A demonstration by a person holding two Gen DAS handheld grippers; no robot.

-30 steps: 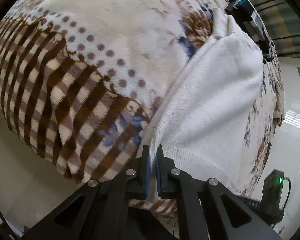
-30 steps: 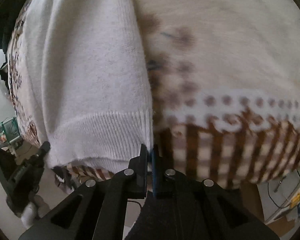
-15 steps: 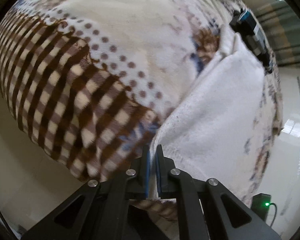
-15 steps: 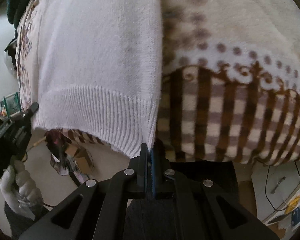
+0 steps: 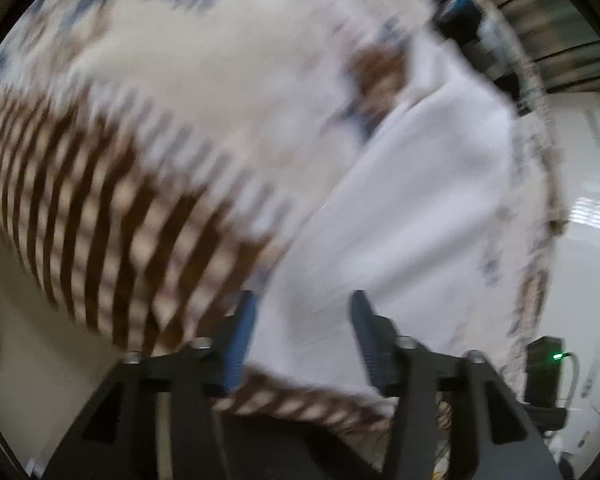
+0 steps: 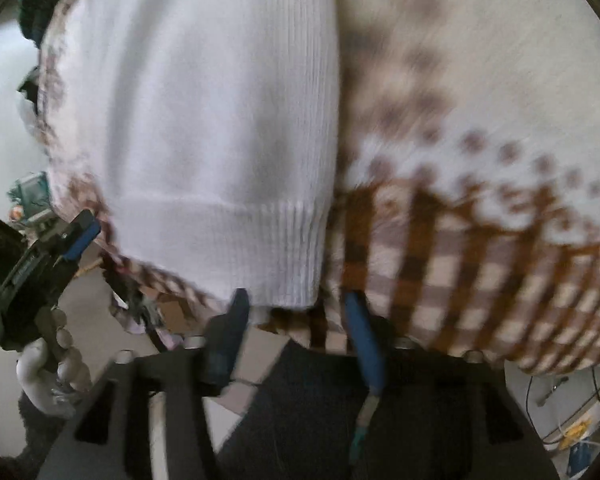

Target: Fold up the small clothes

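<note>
Lying flat, white sweater (image 6: 204, 128); both tongs (image 5: 302, 330) (image 6: 296, 320) parted, hem unheld

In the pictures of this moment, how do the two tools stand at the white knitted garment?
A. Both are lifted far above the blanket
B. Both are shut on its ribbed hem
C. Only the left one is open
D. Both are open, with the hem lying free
D: the left tool and the right tool both show a wide gap between their fingers, and the white knitted garment lies unpinched on the patterned blanket.
</note>
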